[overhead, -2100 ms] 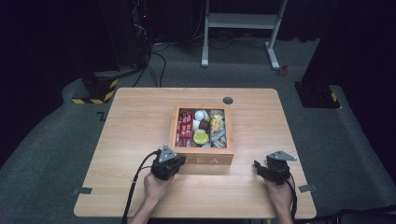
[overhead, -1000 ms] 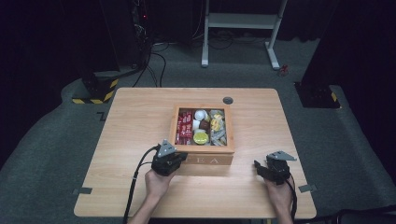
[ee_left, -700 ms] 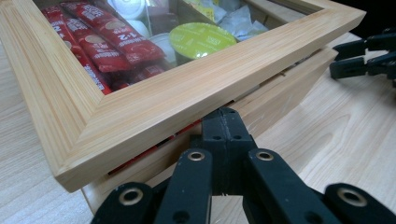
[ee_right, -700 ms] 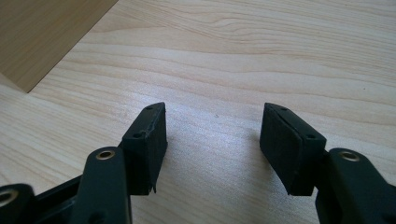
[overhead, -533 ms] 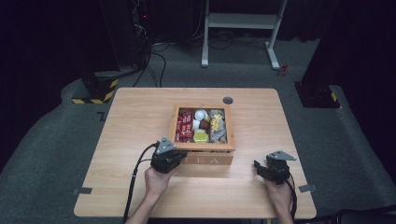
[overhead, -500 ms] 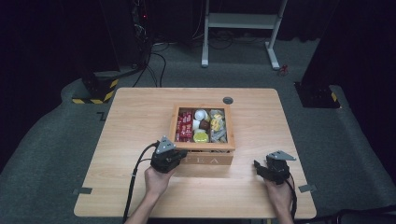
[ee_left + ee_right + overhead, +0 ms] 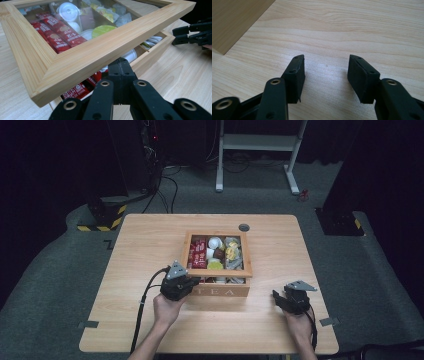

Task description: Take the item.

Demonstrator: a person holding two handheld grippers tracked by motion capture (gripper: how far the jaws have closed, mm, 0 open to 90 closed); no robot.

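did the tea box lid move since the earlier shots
Yes: the lid has lifted at its front edge off the box's front wall, with the shut left gripper wedged beneath.

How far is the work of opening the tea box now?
Done: the lid is raised at its front edge off the box. In hand: the shut left tool sits under that edge; the right tool, jaws just closing on nothing, hovers aside. Left: swinging the lid fully open.

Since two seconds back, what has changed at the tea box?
The left gripper, shut, has wedged under the glass lid and tipped its front edge up off the tea box. The right gripper kept its place on the table; its jaws have just been closing, nothing between them.
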